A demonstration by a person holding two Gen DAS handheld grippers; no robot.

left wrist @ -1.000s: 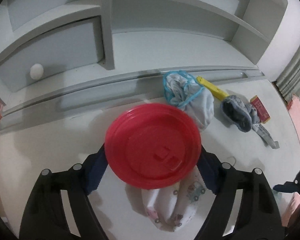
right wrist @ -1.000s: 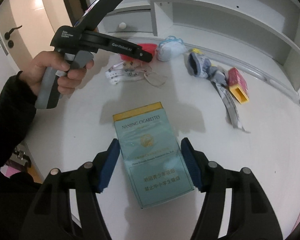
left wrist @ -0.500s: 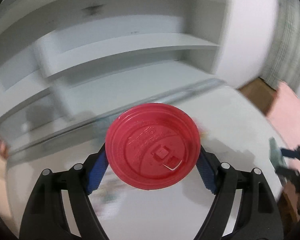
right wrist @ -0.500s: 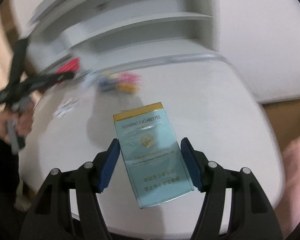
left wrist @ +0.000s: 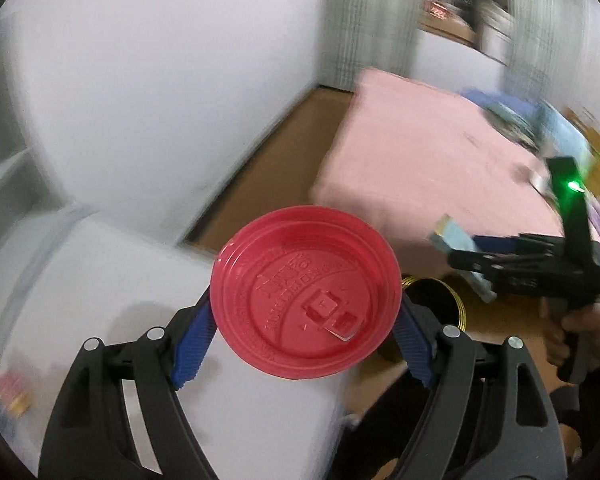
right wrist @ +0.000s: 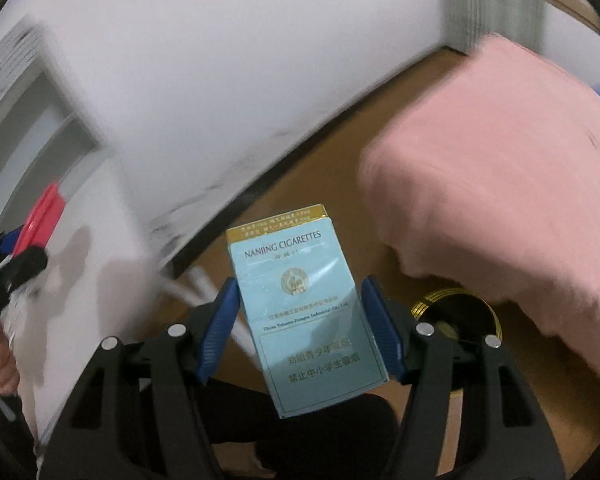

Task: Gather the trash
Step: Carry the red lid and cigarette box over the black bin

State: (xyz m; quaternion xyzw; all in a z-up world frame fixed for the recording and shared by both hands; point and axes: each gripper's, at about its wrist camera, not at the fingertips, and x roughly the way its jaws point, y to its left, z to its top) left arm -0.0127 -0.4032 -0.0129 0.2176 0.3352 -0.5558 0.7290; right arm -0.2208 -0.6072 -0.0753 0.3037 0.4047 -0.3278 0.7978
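Note:
My left gripper (left wrist: 305,320) is shut on a red plastic cup lid (left wrist: 306,292), held flat between the blue pads above the white table's right end. My right gripper (right wrist: 298,326) is shut on a pale blue cigarette pack (right wrist: 300,308) marked NANJING CIGARETTES, held over the wooden floor. The right gripper with the pack also shows in the left wrist view (left wrist: 466,250). The lid shows edge-on at the left of the right wrist view (right wrist: 40,218). A black bin with a gold rim (right wrist: 460,312) stands on the floor beside the bed, and also shows in the left wrist view (left wrist: 440,296).
A pink-covered bed (left wrist: 428,160) fills the right side. The white table's end (left wrist: 100,288) is at lower left, a white wall (left wrist: 160,80) behind it. Brown floor (right wrist: 332,152) runs between wall and bed. The frames are motion-blurred.
Both grippers have swung right, away from the table and its shelves, toward the floor, bed and bin. The lid and the cigarette pack stay gripped.

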